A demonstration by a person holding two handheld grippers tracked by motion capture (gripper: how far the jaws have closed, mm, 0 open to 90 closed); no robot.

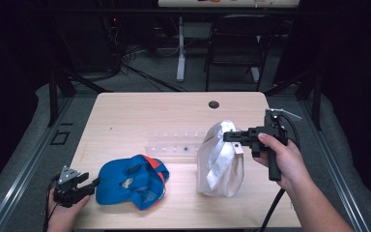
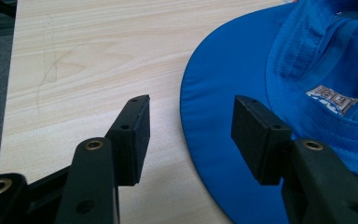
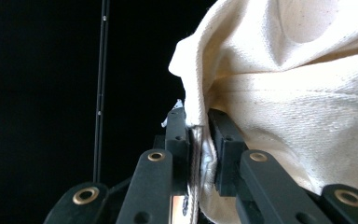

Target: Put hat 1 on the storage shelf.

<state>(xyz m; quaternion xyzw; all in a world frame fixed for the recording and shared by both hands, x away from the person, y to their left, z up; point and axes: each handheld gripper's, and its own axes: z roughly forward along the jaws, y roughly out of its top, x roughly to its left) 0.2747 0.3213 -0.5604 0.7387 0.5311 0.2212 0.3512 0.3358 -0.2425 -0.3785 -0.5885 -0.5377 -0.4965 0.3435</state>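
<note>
Cloth bag (image 1: 221, 162), cream-white, stands upright on the wooden table (image 1: 140, 111), right of centre and toward the near edge. Right gripper (image 1: 228, 137) comes in from the right at the bag's upper edge w/ jaws pressed together on a fold of the fabric; in the right gripper view (image 3: 198, 128) the cloth edge (image 3: 261, 88) is pinched flat between the two black pads, bulk of the bag bunched to one side. Person's right hand (image 1: 282, 162) grips the handle, cable trailing off the near edge.

Blue hat (image 1: 133, 181) w/ orange lining lies to the bag's left, near the front edge, well apart from it. Left gripper (image 1: 94, 183) sits at the hat's left side, jaws spread; left gripper view (image 2: 191, 116) shows the blue brim (image 2: 214, 126) lying on the table betw. and under the open pads, not clamped. Clear plastic tray (image 1: 174, 142) lies behind, betw. hat and bag, just beside the bag.
</note>
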